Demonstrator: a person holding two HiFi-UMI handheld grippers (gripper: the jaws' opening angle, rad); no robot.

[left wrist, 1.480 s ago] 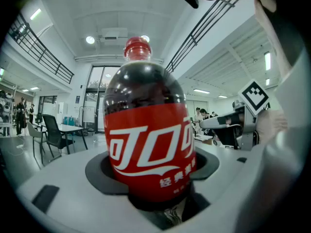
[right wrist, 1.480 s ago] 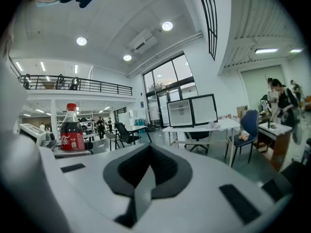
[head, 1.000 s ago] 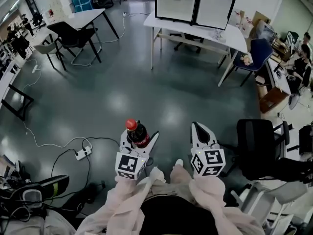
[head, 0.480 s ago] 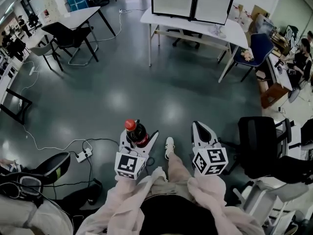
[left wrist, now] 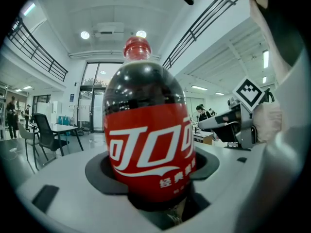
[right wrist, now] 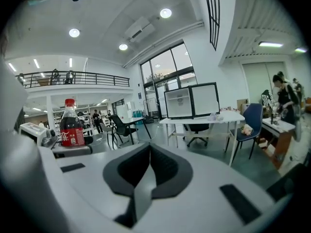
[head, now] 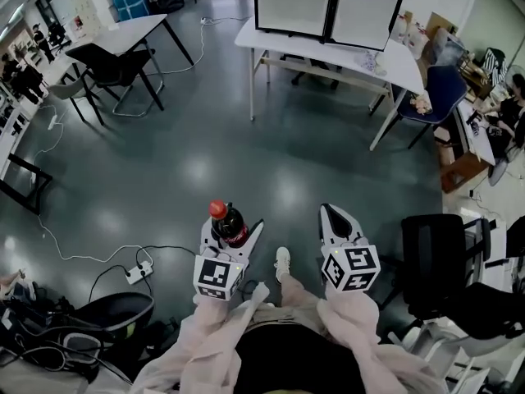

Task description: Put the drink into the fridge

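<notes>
A dark cola bottle with a red cap and red label stands upright in my left gripper, whose jaws are shut on its body. In the left gripper view the cola bottle fills the middle, seated between the dark pads. My right gripper is held beside it at the same height, shut and with nothing in it. In the right gripper view the jaws meet at the right gripper, and the cola bottle shows at the left. No fridge is in view.
A grey floor lies ahead. A white table with two monitors stands at the far middle, a blue chair to its right. A black office chair is close on the right. Cables and a power strip lie at the lower left.
Both grippers hold their pose, the bottle still gripped. The view has shifted slightly forward as the person walks; a foot has moved under the grippers.
</notes>
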